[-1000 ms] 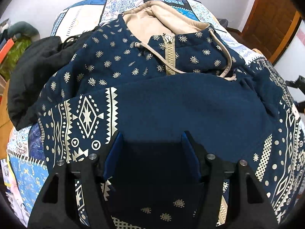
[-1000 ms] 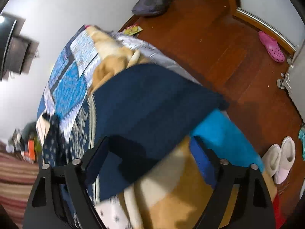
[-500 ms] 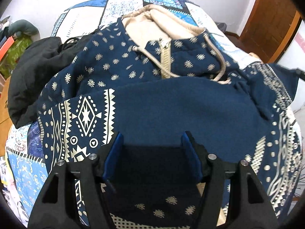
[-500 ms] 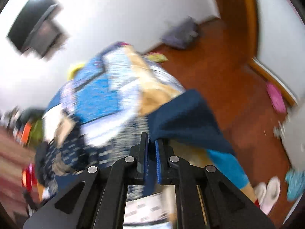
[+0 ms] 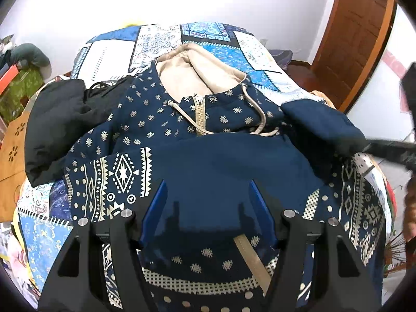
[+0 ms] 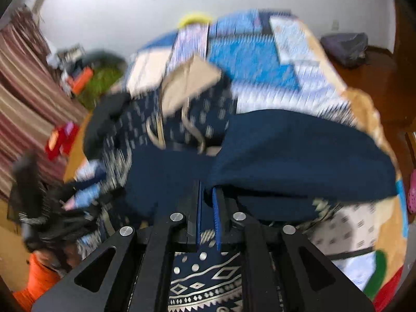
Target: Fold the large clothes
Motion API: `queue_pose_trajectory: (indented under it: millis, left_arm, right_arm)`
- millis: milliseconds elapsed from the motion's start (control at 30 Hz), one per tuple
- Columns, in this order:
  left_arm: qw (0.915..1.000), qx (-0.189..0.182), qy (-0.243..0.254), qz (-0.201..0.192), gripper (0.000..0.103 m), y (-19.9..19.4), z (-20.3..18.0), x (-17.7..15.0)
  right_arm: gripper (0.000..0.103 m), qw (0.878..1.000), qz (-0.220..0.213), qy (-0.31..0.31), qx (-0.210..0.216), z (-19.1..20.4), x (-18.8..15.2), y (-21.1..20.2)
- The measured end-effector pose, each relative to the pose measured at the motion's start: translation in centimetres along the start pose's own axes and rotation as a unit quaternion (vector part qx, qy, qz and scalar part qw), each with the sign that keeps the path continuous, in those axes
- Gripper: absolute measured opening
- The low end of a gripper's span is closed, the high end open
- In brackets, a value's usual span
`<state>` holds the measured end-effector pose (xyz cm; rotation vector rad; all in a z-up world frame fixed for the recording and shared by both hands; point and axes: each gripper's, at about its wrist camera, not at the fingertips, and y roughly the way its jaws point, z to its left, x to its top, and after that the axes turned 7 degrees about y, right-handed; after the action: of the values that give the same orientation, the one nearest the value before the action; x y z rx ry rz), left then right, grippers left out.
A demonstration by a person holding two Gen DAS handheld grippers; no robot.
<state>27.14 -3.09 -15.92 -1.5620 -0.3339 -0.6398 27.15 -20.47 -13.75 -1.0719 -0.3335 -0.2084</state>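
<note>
A navy hoodie (image 5: 161,119) with cream patterns, a beige hood and a zip lies face up on the bed; one sleeve is folded across its chest. My left gripper (image 5: 206,195) is open and empty, just above the folded sleeve. My right gripper (image 6: 206,195) is shut on the hoodie's other sleeve (image 6: 299,153), holding it lifted over the body; that sleeve also shows at the right of the left wrist view (image 5: 322,127). The right wrist view is blurred.
A black garment (image 5: 54,119) lies at the hoodie's left. The blue patchwork bedspread (image 5: 208,36) covers the bed. A wooden door (image 5: 358,36) stands at the right, wooden floor (image 6: 369,59) beyond the bed, clutter (image 6: 78,78) at the left.
My right gripper shut on the right sleeve and swung it up and in over the hoodie. My left gripper stayed open and pulled back and up a little.
</note>
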Motion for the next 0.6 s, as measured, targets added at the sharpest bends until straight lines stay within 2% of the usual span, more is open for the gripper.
queue_pose_trajectory:
  millis: [67, 167, 200, 233, 300, 333, 467, 600]
  left_arm:
    - [1.0, 0.002, 0.006, 0.0, 0.064, -0.3, -0.2, -0.3]
    - [0.9999, 0.006, 0.013, 0.002, 0.064, -0.4, -0.2, -0.7]
    - [0.9999, 0.007, 0.013, 0.002, 0.064, -0.4, -0.2, -0.9]
    - [0.9999, 0.007, 0.012, 0.002, 0.064, -0.4, -0.2, -0.9]
    - [0.9999, 0.005, 0.009, 0.003, 0.064, -0.3, -0.1, -1.0]
    - [1.0, 0.004, 0.007, 0.003, 0.064, -0.3, 0.0, -1.0]
    - [1.0, -0.001, -0.002, 0.002, 0.064, -0.1, 0.0, -0.9]
    - [1.0, -0.002, -0.007, 0.003, 0.064, 0.1, 0.0, -0.8]
  right_arm:
    - [0.01, 0.999, 0.032, 0.014, -0.022, -0.4, -0.2, 1.3]
    - [0.016, 0.998, 0.052, 0.036, -0.004, -1.4, -0.6, 0.6]
    - [0.025, 0.998, 0.058, 0.038, 0.0, -1.7, -0.8, 0.5]
    - [0.04, 0.998, 0.059, 0.038, 0.003, -2.0, -0.9, -0.2]
    - [0.058, 0.999, 0.036, 0.027, -0.004, -1.9, -1.1, -1.6]
    - [0.061, 0.999, 0.022, 0.02, -0.013, -2.0, -1.1, -2.4]
    - [0.062, 0.998, -0.025, 0.048, -0.034, -4.4, -0.5, -5.1]
    - [0.062, 0.989, -0.054, 0.131, -0.04, -8.9, 0.1, -6.4]
